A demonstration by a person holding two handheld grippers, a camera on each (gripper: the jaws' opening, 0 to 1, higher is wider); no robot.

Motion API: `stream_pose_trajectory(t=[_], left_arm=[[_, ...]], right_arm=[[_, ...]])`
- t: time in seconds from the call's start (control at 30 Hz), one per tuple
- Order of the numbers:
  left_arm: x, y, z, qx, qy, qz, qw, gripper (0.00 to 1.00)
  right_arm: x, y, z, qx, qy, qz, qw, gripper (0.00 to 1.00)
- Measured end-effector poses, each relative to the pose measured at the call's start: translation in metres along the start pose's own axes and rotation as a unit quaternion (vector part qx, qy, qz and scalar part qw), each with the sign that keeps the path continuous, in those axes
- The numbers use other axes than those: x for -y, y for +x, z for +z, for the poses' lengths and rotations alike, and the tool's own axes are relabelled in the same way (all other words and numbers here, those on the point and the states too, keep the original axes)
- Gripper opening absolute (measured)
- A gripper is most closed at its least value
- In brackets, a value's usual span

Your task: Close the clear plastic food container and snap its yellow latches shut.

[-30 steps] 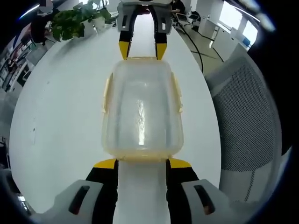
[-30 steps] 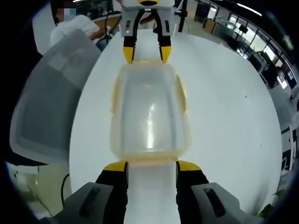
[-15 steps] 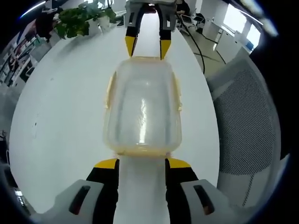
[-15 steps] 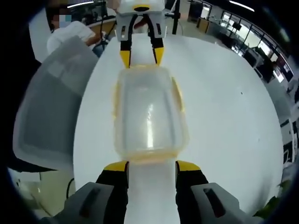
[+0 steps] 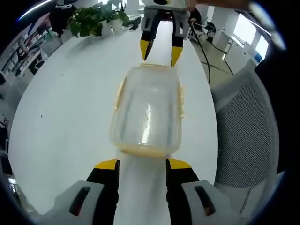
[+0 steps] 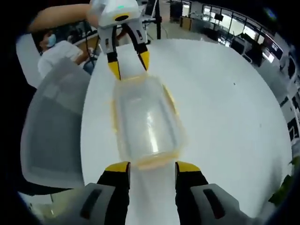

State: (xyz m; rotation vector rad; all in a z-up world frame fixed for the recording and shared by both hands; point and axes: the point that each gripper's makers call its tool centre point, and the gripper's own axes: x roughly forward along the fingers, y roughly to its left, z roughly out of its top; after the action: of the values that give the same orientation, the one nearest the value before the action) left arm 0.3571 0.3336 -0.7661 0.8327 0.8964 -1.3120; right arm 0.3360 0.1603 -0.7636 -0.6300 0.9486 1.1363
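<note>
Container (image 5: 146, 115) between open grippers; left gripper view shows plant (image 5: 96, 19).

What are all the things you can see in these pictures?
food container: one, clear plastic with yellow latches along its edges, lid on, resting on the table between the two grippers.
table: one, white and rounded.
plant: one, green and leafy, at the table's far edge in the left gripper view.
mesh chair: one, pale grey, pushed up beside the table.
cable: one, dark, trailing off the table edge near the chair.
left gripper: one, black with yellow tips, jaws open, at one short end of the container.
right gripper: one, same colours, jaws open, at the opposite end.
</note>
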Motion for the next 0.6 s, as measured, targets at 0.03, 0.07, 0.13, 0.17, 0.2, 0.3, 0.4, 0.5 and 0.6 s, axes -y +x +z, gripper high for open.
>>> stream_pose_trajectory(t=[0.03, 0.07, 0.13, 0.17, 0.2, 0.3, 0.4, 0.5, 0.6], left_arm=[[0.001, 0.0, 0.0, 0.0, 0.0, 0.001, 1.0, 0.39], [0.002, -0.001, -0.001, 0.0, 0.001, 0.001, 1.0, 0.39], [0.003, -0.002, -0.002, -0.001, -0.002, 0.002, 1.0, 0.39], [0.005, -0.003, -0.003, 0.002, -0.005, 0.002, 1.0, 0.39], [0.006, -0.004, -0.002, 0.005, -0.008, 0.002, 1.0, 0.39], [0.008, -0.006, -0.002, 0.021, -0.03, 0.004, 0.9993, 0.4], [0.01, -0.004, -0.003, 0.034, -0.057, 0.002, 0.9978, 0.41], [0.012, -0.003, -0.003, 0.037, -0.07, 0.002, 0.9968, 0.42], [0.014, -0.003, 0.001, 0.052, -0.084, 0.0, 0.9951, 0.43]], right_arm=[[0.0, 0.0, 0.0, -0.001, 0.0, -0.001, 1.0, 0.37], [0.001, -0.001, 0.0, 0.001, 0.002, -0.002, 1.0, 0.37], [0.001, -0.002, 0.0, 0.003, 0.008, -0.003, 1.0, 0.38], [0.0, -0.003, 0.0, 0.006, 0.011, -0.003, 0.9999, 0.38], [-0.001, -0.003, 0.0, 0.008, 0.013, -0.003, 0.9999, 0.38], [-0.003, -0.006, 0.001, 0.022, 0.024, -0.006, 0.9995, 0.38], [-0.003, -0.006, 0.0, 0.031, 0.039, -0.008, 0.9987, 0.38], [-0.006, -0.006, 0.0, 0.043, 0.079, -0.005, 0.9959, 0.42], [-0.004, -0.006, -0.002, 0.039, 0.085, -0.013, 0.9955, 0.42]])
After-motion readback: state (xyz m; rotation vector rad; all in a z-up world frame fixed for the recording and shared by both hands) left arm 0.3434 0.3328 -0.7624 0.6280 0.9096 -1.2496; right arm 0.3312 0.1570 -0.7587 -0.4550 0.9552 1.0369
